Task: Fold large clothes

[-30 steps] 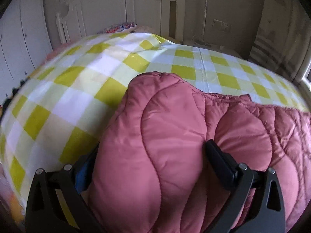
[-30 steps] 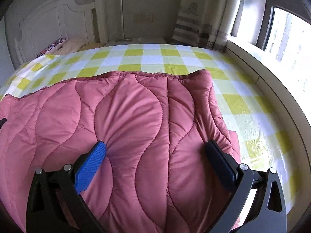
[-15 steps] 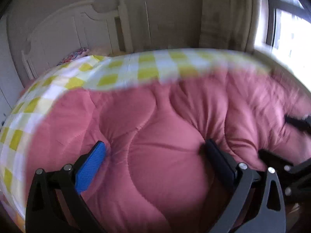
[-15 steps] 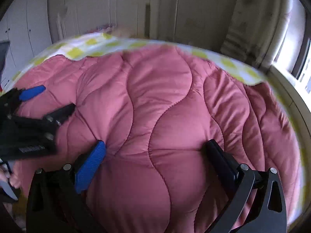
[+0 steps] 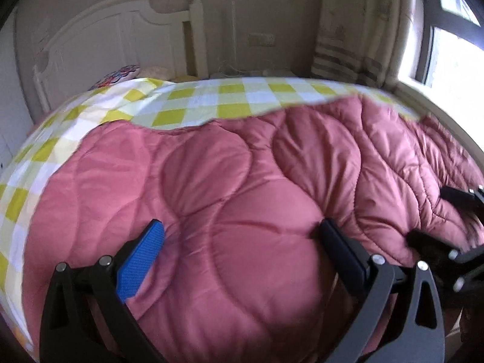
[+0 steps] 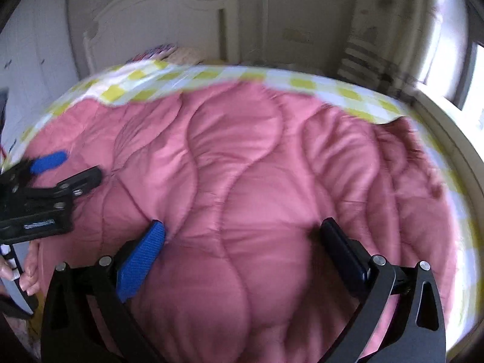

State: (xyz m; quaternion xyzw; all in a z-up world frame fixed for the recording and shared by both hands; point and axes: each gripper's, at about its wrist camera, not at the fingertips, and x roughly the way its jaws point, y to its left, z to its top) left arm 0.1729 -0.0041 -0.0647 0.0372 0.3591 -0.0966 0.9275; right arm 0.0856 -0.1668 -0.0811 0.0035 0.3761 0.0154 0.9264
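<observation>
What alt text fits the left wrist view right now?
A pink quilted coat fills most of the frame, spread over a yellow-and-white checked bed sheet, bulging between the left gripper's wide-open fingers. The right gripper shows at the right edge on the coat; a white headboard and window sit behind.

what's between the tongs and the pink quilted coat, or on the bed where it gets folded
Nothing visible. Both left tongs and right tongs stand open with the pink quilted coat bulging directly between their fingers. The checked sheet beyond the coat lies bare up to the pillows by the headboard.
</observation>
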